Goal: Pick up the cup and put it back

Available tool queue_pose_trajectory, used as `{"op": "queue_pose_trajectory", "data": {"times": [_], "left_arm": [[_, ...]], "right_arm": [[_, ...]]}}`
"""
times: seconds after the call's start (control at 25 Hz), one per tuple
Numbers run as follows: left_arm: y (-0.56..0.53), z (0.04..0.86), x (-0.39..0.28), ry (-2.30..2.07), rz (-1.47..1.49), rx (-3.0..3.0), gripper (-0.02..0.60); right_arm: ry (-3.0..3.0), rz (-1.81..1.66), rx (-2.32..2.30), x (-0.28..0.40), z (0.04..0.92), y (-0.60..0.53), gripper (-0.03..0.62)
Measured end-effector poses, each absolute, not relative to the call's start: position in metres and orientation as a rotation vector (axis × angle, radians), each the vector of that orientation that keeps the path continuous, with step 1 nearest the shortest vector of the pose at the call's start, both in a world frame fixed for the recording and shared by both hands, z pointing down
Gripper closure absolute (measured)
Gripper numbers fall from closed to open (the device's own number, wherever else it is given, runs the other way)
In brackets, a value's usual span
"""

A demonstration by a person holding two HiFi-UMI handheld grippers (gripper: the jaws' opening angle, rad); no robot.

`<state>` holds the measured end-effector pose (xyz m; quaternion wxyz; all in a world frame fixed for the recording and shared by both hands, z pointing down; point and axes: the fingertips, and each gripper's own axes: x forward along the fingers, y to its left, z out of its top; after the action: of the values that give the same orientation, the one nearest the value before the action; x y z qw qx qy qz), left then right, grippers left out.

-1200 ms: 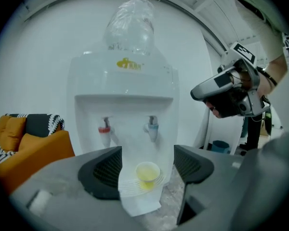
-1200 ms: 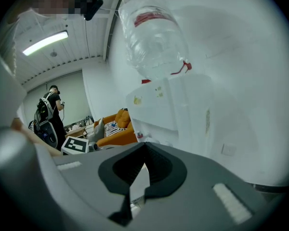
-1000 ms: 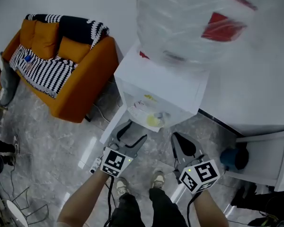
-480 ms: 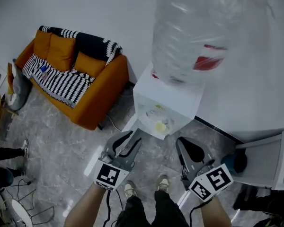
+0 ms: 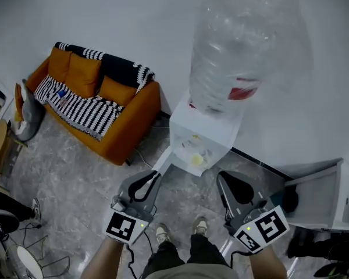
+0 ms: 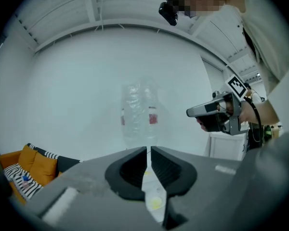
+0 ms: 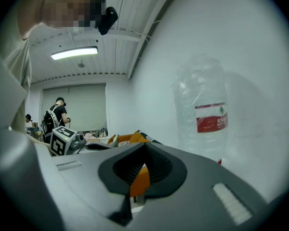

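**Desk:** Report the cup's position relative to your tools.

**Operator:** I place the cup [image 5: 196,160] in the open front of the water dispenser [image 5: 212,129], beneath the large bottle [image 5: 238,57]. It shows only as a small pale-yellow item. I take it for the cup, and I cannot tell whether it stands upright.

**Desk:** Bearing?

**Operator:** It is ahead of me, between the lines of the two tools and below the level they point along. My left gripper [image 5: 156,176] is aimed straight at it: in the left gripper view the yellow item sits in the slit between the jaws. In the head view my right gripper [image 5: 224,179] is about as near, but it looks past the cup. Through its gap I see the orange sofa [image 5: 113,124], and the bottle stands off to the right of its jaws.

**Desk:** Jaw state?

**Operator:** On the left, the jaws have just been closing and now stand all but together, with nothing between them. On the right, the jaws are drawn together as well and grip nothing.

**Desk:** Finding?

**Operator:** Both tools are well apart from the cup. In my judgement the left is the better lined up. It would have to spread its jaws, dip and go forward into the dispenser's front.
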<state>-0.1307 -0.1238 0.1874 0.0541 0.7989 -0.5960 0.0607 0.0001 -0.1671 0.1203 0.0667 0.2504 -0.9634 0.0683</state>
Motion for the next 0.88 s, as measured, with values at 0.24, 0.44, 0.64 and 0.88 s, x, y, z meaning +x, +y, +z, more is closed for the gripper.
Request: {"op": "queue_pose_trajectory", "data": {"times": [0.24,0.44,0.64,0.88], "left_arm": [[-0.099,0.152,-0.137,-1.824,0.206,2.390,0.580],[-0.087,0.114,-0.135,-1.833,0.199,2.406,0.580],[-0.070,0.077,-0.120,-1.858,0.192,2.447,0.580],[-0.070,0.058,-0.115,-1.883,0.187,2.441,0.580]], "right_arm": [[-2.954,0.164,0.669,-0.009,0.075,-0.144,0.591],[-2.978,0.086,0.611,-0.012,0.044,-0.133,0.591],[-3.020,0.009,0.610,-0.006,0.011,-0.118,0.591],[-3.038,-0.007,0.578,-0.001,-0.004,-0.116,0.591]]}}
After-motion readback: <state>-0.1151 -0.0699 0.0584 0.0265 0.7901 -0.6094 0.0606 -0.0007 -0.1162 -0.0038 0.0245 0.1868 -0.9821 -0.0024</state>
